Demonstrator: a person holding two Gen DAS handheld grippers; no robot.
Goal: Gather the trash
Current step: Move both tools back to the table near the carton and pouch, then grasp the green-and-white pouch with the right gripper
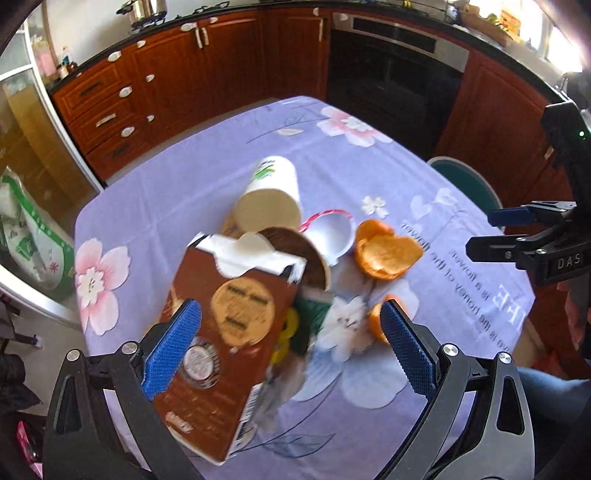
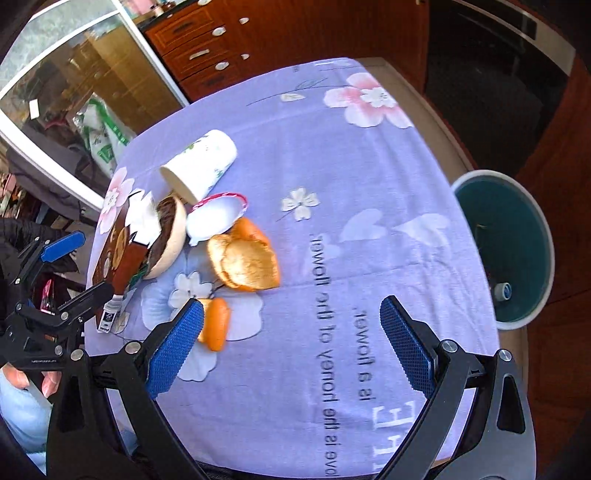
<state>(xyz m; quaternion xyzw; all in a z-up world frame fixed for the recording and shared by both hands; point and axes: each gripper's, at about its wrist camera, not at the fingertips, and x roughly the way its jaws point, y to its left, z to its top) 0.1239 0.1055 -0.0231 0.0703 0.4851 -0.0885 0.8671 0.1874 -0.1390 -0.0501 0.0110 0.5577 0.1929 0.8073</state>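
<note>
A torn brown carton (image 1: 225, 332) lies on the lilac flowered tablecloth (image 1: 369, 173), crowded by a tipped paper cup (image 1: 271, 195), a brown-lined bowl (image 1: 303, 258), a white lid (image 1: 332, 232) and orange peel (image 1: 384, 251). The left gripper (image 1: 291, 343) hovers over the carton, jaws spread, gripping nothing. The right gripper (image 2: 291, 347) hangs likewise released above the cloth. A green bin (image 2: 506, 251) stands beside the table. The cloth reads "is a flower"

A lilac tablecloth (image 1: 207, 177) with pink flowers and printed words covers the counter. Behind it stand brown wooden cabinets (image 1: 155, 77) with white handles and a black built-in oven (image 1: 391, 77). A steel pot (image 1: 146, 9) sits on the worktop above. A green-and-white bag (image 1: 26, 236) lies on the floor.
</note>
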